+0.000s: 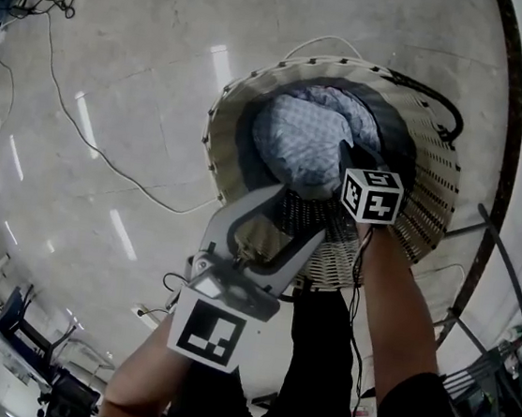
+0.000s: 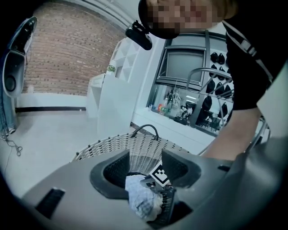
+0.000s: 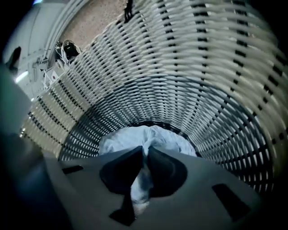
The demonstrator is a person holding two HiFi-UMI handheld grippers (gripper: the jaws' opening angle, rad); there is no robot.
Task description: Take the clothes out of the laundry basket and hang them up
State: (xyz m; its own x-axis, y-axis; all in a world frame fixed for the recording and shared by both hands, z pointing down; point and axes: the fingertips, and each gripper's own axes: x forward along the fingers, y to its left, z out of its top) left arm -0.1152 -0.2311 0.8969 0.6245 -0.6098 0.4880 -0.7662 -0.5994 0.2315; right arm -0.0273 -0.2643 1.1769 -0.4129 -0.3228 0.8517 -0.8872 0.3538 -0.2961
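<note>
A woven wicker laundry basket stands on the floor with a pale blue checked garment bunched inside it. My right gripper reaches down into the basket, and its jaws are pinched on a fold of that garment; in the right gripper view the cloth runs up between the two dark pads. My left gripper hovers open at the basket's near rim with nothing between its fingers. In the left gripper view the basket and the right gripper's marker cube show through the gap.
A thin cable snakes across the glossy tiled floor to the left of the basket. A dark metal rack frame stands close on the right. White shelving and a glass-fronted area lie beyond the basket.
</note>
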